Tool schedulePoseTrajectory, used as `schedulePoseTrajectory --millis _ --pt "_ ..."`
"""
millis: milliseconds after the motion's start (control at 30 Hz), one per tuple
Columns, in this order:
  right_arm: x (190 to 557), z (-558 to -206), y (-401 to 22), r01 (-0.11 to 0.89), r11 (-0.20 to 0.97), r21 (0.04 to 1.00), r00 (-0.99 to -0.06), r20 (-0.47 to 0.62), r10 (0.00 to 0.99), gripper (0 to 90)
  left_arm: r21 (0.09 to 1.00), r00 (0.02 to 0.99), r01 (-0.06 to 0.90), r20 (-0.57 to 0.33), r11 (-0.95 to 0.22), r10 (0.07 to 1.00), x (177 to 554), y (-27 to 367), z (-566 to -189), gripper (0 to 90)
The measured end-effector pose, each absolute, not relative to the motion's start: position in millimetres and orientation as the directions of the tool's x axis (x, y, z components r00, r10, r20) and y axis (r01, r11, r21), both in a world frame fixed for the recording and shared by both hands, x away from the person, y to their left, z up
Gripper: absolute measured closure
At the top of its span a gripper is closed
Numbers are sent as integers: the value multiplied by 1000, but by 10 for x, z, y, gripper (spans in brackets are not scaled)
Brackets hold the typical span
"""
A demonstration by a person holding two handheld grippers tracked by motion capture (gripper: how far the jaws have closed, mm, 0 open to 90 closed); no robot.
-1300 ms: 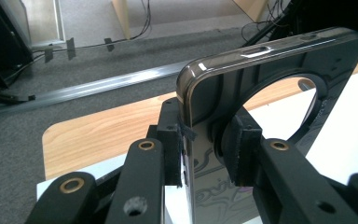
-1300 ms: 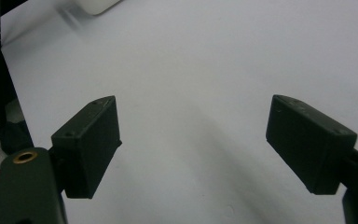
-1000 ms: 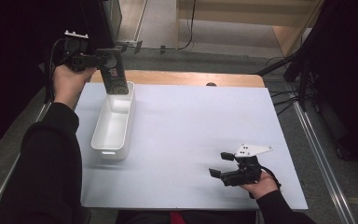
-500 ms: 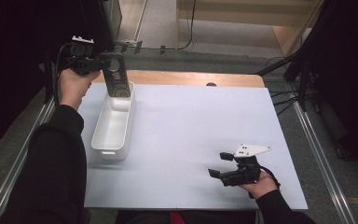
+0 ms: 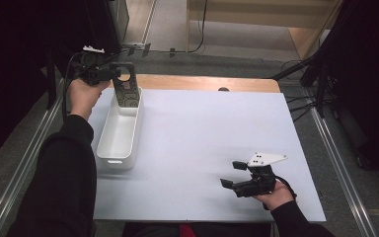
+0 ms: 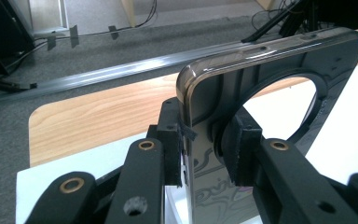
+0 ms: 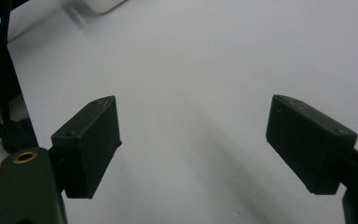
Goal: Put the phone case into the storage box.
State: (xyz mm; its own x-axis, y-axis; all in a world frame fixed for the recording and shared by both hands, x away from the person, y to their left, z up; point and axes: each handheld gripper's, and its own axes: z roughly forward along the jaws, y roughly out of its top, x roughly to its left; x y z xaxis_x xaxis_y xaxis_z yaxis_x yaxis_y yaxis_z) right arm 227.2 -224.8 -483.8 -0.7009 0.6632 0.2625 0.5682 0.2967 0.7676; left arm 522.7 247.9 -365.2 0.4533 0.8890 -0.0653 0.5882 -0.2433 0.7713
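Left gripper point(image 5: 109, 75) clamps dark phone case point(image 5: 126, 91) by its camera-cutout end | case has dropped lower, bottom edge entering white bin point(image 5: 109, 157) at table's ten o'clock | release looks close | right gripper point(image 5: 239, 176) wide, empty, five o'clock.

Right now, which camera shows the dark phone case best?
The left gripper view: the phone case is close up, and you can see its round hole, swirly pattern and the left gripper pinching it. The high view shows the case small and far off, above the white bin. The right gripper view looks at the table.
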Motion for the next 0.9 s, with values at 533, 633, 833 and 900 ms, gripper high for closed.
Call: schedulePoseTrajectory --millis 533,633,833,900 --pt "2273 -4842 -2244 569 297 767 -701 263 663 166 767 438 594 -57 -241 897 5244 2447 -3855 704" --pt "2273 -4842 -2245 569 297 767 -701 264 663 166 770 438 589 -48 -246 898 5250 2424 -3885 704" --pt "2271 -4843 -2250 569 295 768 -701 264 663 166 763 437 594 -40 -254 899 5260 2411 -3954 702" --pt "2270 -4842 -2249 568 296 768 -701 263 663 166 761 432 599 -45 -249 901 5264 2410 -3980 701"
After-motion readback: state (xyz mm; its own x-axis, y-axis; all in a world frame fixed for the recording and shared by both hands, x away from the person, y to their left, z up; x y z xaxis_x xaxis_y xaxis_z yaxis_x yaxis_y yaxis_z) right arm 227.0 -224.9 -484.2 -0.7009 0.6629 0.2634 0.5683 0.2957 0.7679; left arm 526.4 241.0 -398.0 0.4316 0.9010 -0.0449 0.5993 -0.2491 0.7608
